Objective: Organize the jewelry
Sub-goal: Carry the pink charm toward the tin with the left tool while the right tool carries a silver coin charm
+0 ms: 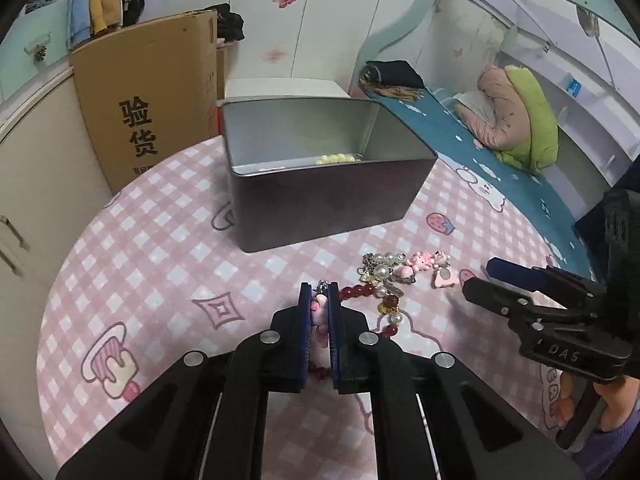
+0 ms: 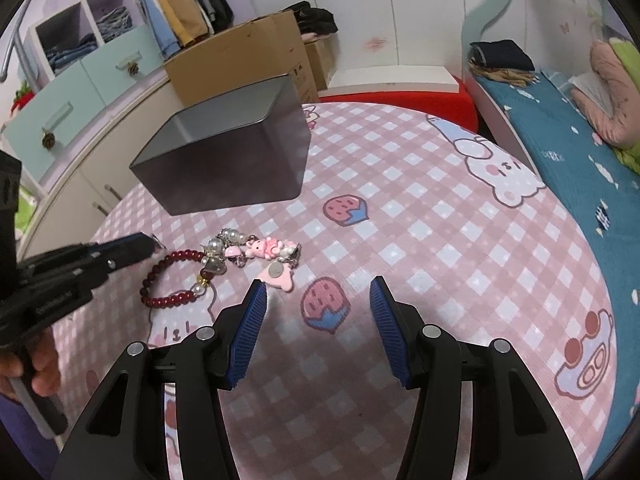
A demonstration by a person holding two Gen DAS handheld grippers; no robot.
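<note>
child's bedroom, bed (image 1: pixel 460 128), wardrobe clothes (image 2: pixel 180 8)

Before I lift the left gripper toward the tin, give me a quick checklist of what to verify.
1. Left gripper shut on the pink charm: ok, charm pinched between the pads.
2. Charm free of the red bracelet: cannot tell; beads lie right beside the gripper.
3. Tin open and upright: ok, no lid; yellow beads already inside.
4. Path to the tin: ok, only bare tablecloth between.
5. Right gripper out of the way: ok, open, holding nothing, off to the side of the pile.
6. Pile separate from the charm: cannot tell; pieces overlap.
</note>
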